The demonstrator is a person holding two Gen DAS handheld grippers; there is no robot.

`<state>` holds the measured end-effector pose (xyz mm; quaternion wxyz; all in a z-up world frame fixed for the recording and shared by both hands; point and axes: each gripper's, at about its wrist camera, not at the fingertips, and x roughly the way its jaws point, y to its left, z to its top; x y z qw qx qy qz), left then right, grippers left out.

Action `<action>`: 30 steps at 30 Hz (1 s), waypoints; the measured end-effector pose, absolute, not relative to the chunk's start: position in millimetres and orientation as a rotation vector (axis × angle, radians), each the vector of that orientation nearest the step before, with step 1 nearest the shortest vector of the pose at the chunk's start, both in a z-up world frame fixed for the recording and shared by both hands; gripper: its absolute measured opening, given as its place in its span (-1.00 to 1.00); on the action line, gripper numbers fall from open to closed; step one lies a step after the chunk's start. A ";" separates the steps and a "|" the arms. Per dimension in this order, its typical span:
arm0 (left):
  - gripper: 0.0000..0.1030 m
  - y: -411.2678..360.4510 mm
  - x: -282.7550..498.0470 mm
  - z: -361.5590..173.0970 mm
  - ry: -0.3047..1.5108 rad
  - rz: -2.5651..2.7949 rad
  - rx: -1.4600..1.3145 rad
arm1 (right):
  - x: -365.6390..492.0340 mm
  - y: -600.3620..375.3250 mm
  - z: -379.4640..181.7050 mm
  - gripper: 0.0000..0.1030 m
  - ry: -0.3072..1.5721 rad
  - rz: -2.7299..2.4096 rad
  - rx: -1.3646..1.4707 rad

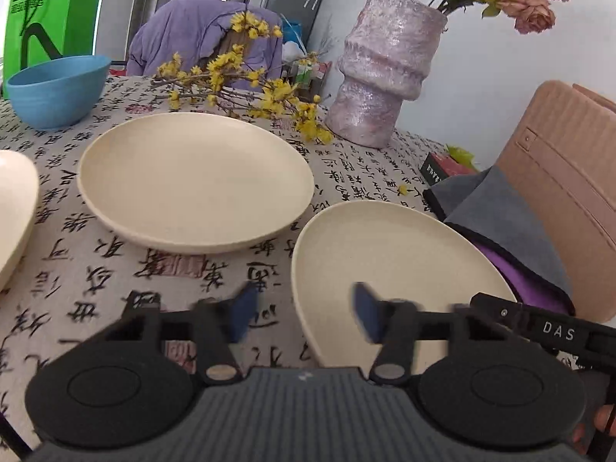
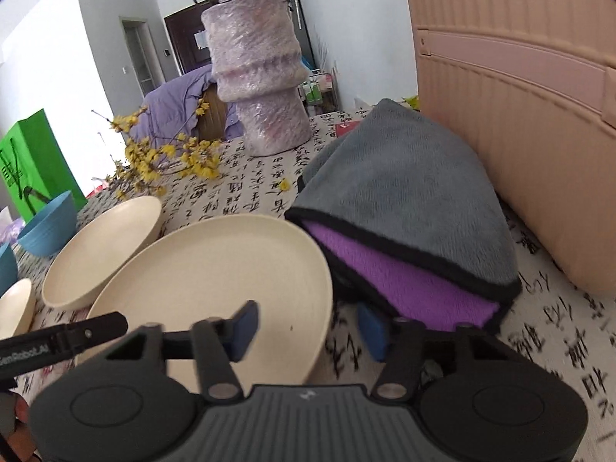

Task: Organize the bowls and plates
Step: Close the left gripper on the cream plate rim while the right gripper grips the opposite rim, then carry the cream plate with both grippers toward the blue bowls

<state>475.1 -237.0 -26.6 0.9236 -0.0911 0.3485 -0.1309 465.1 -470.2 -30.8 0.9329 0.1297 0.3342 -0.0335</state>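
Note:
A cream plate (image 1: pixel 389 269) (image 2: pixel 215 288) lies on the calligraphy tablecloth (image 1: pixel 115 269) nearest to me. My left gripper (image 1: pixel 306 315) straddles its left rim with a gap on both sides. My right gripper (image 2: pixel 307 331) straddles its right rim, one blue pad over the plate and the other outside it, neither touching. A second cream plate (image 1: pixel 196 181) (image 2: pixel 104 250) sits further back. A cream dish (image 1: pixel 15 215) (image 2: pixel 15 308) is cut off at the left edge. A blue bowl (image 1: pixel 57 92) (image 2: pixel 48 227) stands at the far left, and the right wrist view shows another blue bowl (image 2: pixel 5 269) at its edge.
A wrapped pink vase (image 1: pixel 385 73) (image 2: pixel 261 77) and a yellow flower branch (image 1: pixel 246 92) (image 2: pixel 165 158) stand behind the plates. Folded grey and purple towels (image 1: pixel 508 223) (image 2: pixel 408 211) touch the near plate's right side. A ribbed pink board (image 2: pixel 519 115) rises at the right.

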 end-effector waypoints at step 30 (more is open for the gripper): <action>-0.79 -167.7 295.1 -1.8 0.784 -0.407 -0.191 | 258.5 -414.4 -24.0 -0.78 0.654 -0.089 0.213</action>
